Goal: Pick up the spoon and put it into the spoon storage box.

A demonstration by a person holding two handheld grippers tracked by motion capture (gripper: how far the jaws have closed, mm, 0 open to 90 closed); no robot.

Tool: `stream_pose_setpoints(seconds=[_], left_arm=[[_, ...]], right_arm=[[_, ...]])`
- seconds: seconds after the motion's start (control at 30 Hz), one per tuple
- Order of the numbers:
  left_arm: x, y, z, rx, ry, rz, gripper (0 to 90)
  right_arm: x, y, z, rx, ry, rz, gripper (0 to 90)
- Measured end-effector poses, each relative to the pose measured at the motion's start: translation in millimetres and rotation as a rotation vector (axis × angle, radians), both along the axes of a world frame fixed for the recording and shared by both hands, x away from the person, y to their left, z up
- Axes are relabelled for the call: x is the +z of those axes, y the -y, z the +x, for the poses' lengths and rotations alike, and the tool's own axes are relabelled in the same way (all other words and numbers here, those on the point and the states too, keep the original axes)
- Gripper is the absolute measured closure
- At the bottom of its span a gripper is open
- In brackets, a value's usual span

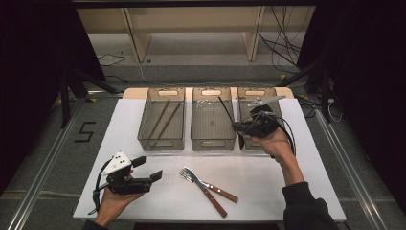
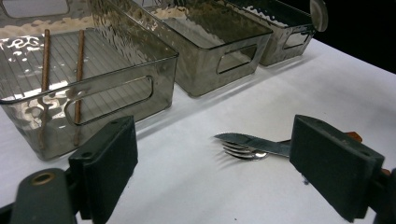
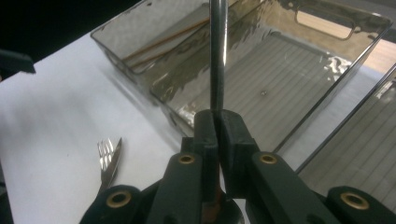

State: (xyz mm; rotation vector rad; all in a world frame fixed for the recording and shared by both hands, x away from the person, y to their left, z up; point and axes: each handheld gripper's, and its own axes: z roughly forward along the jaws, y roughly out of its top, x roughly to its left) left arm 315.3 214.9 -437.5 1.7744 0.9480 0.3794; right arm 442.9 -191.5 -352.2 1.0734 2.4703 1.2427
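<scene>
Sitting idle at the near left, left gripper (image 1: 146,169) with jaws spread wide and nothing between them, pointing right toward the fork (image 1: 190,176) and knife (image 1: 205,190) crossed on the white table (image 1: 268,182). Further back and right, right gripper (image 1: 238,126) pinching a dark slim utensil (image 1: 225,110), pads pressed tight on its lower end. Rising from the jaws up and leftward, long axis slanting over the middle bin (image 1: 213,125), tip hanging above its far half. Beyond left, chopsticks (image 1: 163,120) lying in the left bin (image 1: 161,120).
</scene>
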Motion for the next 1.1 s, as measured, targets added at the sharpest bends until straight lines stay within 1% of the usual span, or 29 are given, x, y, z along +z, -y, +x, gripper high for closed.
stream_pose_setpoints(seconds=[0.07, 0.17, 0.33, 0.47, 0.77, 0.93, 0.97, 1.1], left_arm=[[0.1, -0.6, -0.1, 0.0, 0.004, 0.002, 14.9], [-0.1, -1.4, 0.0, 0.001, 0.005, 0.001, 14.9], [-0.2, -1.7, -0.3, 0.008, 0.01, -0.01, 14.9], [-0.2, -2.1, -0.4, 0.008, 0.013, -0.009, 14.9], [-0.2, -3.3, -0.5, 0.011, 0.022, -0.004, 14.9], [-0.8, -2.9, -0.6, 0.009, 0.024, -0.003, 14.9], [-0.8, -3.1, -0.6, 0.006, 0.025, 0.001, 14.9], [-1.2, -2.6, -0.5, 0.007, 0.022, -0.002, 14.9]], right_arm=[[1.1, -3.1, 3.6, -0.009, 0.003, 0.007, 86.4], [2.3, -8.7, 8.7, -0.016, 0.007, 0.004, 86.4], [3.6, -17.8, 17.5, -0.029, 0.008, 0.006, 86.4], [3.6, -23.6, 25.5, -0.046, 0.005, 0.013, 86.4], [4.6, -36.8, 40.5, -0.076, 0.008, 0.011, 86.4], [1.1, -43.0, 48.0, -0.092, 0.013, 0.007, 86.3], [-0.1, -43.6, 49.4, -0.097, 0.011, 0.008, 86.3], [-4.6, -44.2, 54.8, -0.113, 0.002, 0.007, 86.3]])
